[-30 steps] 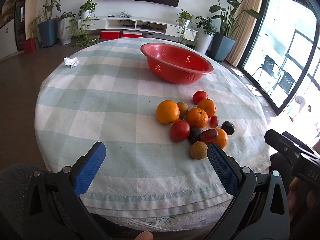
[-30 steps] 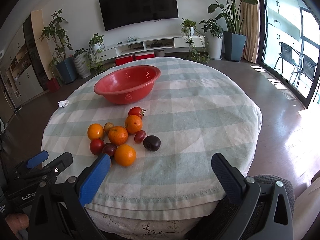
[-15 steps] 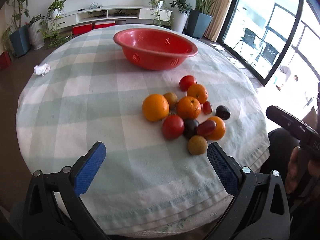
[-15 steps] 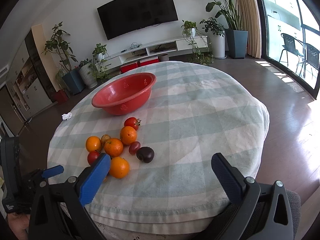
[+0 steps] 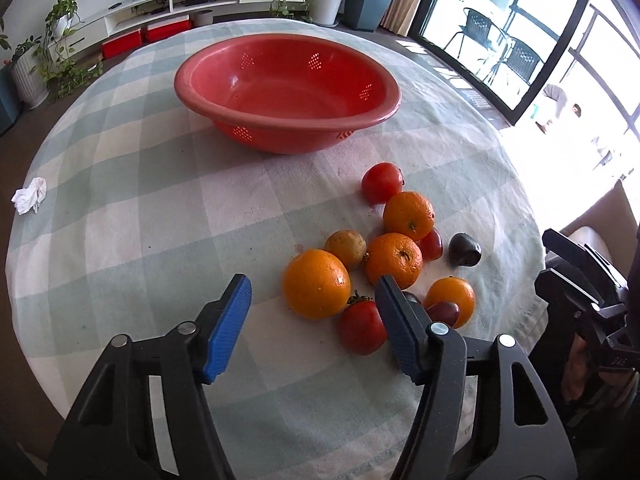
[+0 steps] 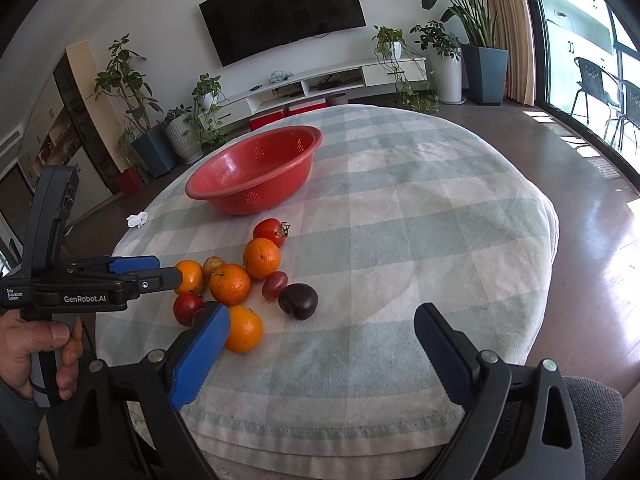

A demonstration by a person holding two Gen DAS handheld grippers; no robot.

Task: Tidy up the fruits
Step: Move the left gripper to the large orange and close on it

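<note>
Two sets of tongs hang released over the checked worktop point(image 6: 420, 208). Left tongs point(image 5: 312, 300) gape wide, straddling the largest orange point(image 5: 317, 284) in the fruit cluster near the red basin point(image 5: 288, 92), grasping nothing. Right tongs point(image 6: 320, 332) spread wider, empty. Only the right wrist view shows "GenRobot.AI" lettering, a wall television point(image 6: 282, 10) and the dark plum point(image 6: 298, 301) beside the oranges.
</note>
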